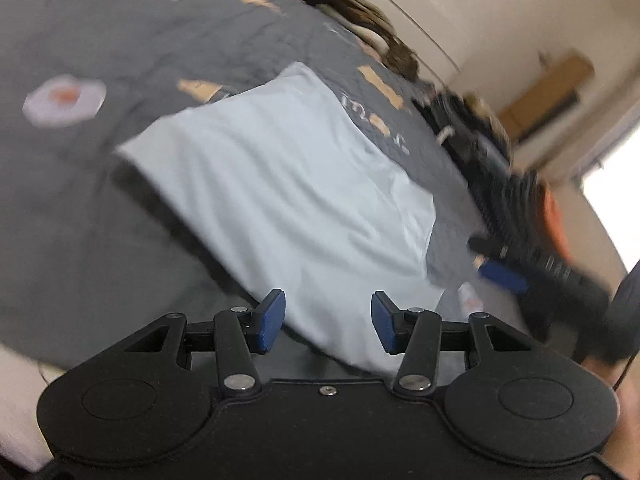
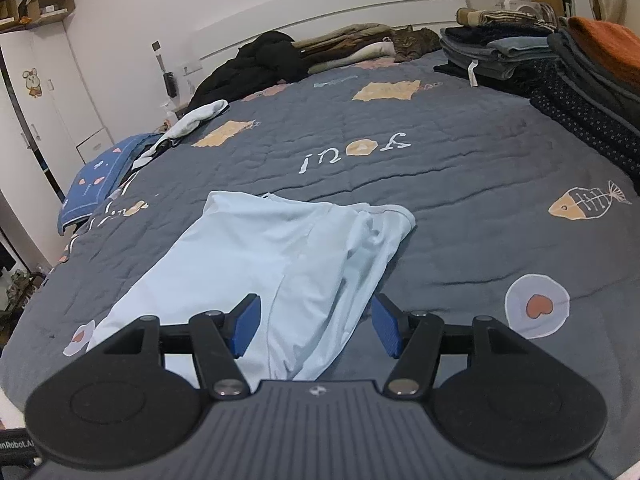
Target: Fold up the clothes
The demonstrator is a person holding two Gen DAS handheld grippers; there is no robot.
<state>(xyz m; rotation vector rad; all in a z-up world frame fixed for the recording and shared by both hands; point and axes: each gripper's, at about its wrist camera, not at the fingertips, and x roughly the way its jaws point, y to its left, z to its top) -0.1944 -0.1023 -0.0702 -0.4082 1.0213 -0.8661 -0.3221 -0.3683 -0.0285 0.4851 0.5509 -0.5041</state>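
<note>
Lying on the grey quilted bedspread [image 2: 460,152] in front of me is the pale blue garment [image 2: 256,256], partly folded, with one side turned over onto the middle and a long section running back toward my right gripper [image 2: 315,327]. That claw's blue pads stand apart on either side of the nearer cloth; the fabric passes between and beneath them, but I see neither pad pressing on it, so I read it as released.

My left gripper [image 1: 328,320] gives a tilted, blurred view. Its pads are also spread, with the light fabric [image 1: 280,184] behind the gap and nothing pinched, so released too. At the right edge of that view I can make out the other gripper's blue pad [image 1: 502,276] beside the cloth's edge.

Around the garment the bedspread shows a fish skeleton [image 2: 588,200], a heart in a white patch [image 2: 538,306] and pale lettering [image 2: 356,150]. Stacks of folded clothes [image 2: 496,50] sit along the right side, an orange piece [image 2: 608,46] on top of one. A black coat [image 2: 256,66] lies heaped by the headboard [image 2: 328,12], a tabby cat [image 2: 412,42] near it, and a blue cloth [image 2: 96,176] hangs off the left edge. A white wardrobe [image 2: 44,92] stands against the left wall.
</note>
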